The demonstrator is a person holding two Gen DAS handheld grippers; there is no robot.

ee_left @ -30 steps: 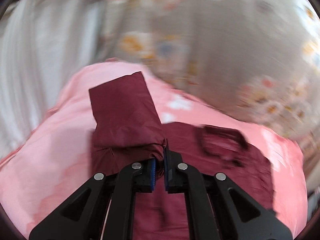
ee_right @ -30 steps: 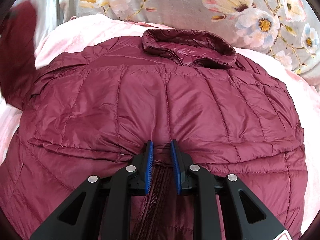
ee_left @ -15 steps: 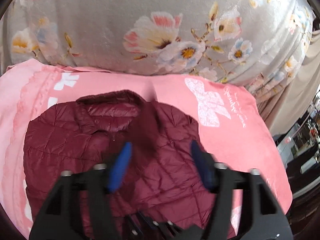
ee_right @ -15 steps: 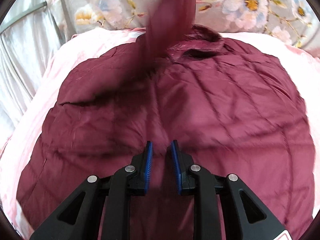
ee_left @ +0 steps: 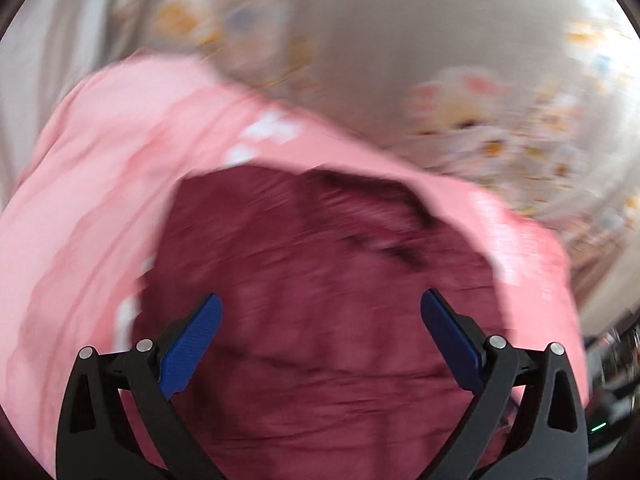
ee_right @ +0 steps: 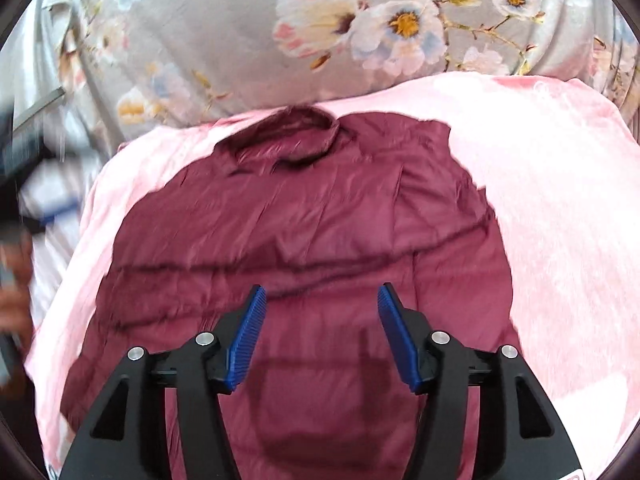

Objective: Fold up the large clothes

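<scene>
A home bedroom; a pink blanket (ee_right: 560, 208) lies on a bed, beside a grey floral sheet (ee_right: 240, 40).

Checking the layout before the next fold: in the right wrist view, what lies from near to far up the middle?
right gripper → maroon puffer jacket → jacket collar → pink blanket → grey floral bedding

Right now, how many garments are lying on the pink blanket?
1: a maroon puffer jacket spread on the pink blanket, collar toward the floral sheet. Anything underneath would be hidden.
</scene>
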